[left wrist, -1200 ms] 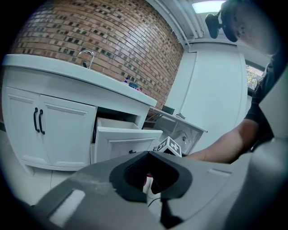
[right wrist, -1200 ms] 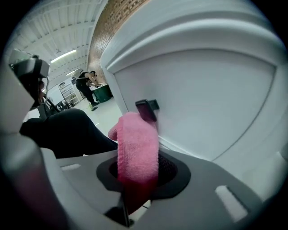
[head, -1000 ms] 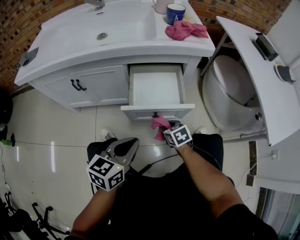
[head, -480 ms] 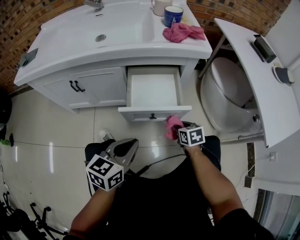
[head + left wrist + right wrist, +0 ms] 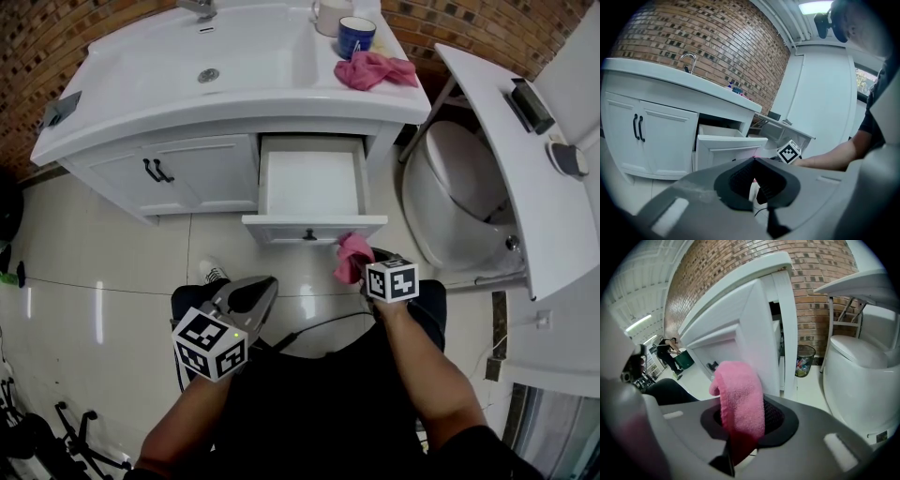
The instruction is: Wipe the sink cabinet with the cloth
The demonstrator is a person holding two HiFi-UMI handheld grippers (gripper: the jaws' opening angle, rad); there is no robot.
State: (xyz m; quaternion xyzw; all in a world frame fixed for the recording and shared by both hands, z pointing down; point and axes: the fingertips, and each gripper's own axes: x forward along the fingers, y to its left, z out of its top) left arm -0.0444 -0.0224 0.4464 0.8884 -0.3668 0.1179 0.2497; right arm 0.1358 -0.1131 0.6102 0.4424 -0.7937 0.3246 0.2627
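White drawer (image 5: 309, 183) pulled out of the white sink cabinet (image 5: 202, 169) blocks the middle, white toilet (image 5: 459, 187) crowds its right. Glossy tiled floor (image 5: 103, 272) left of it is wide open.

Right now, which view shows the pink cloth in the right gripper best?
The right gripper view: the pink cloth fills its centre, clamped by the right gripper, jaws shut. The head view shows only a small bunch past the marker cube. The left gripper view shows barely a pink trace.
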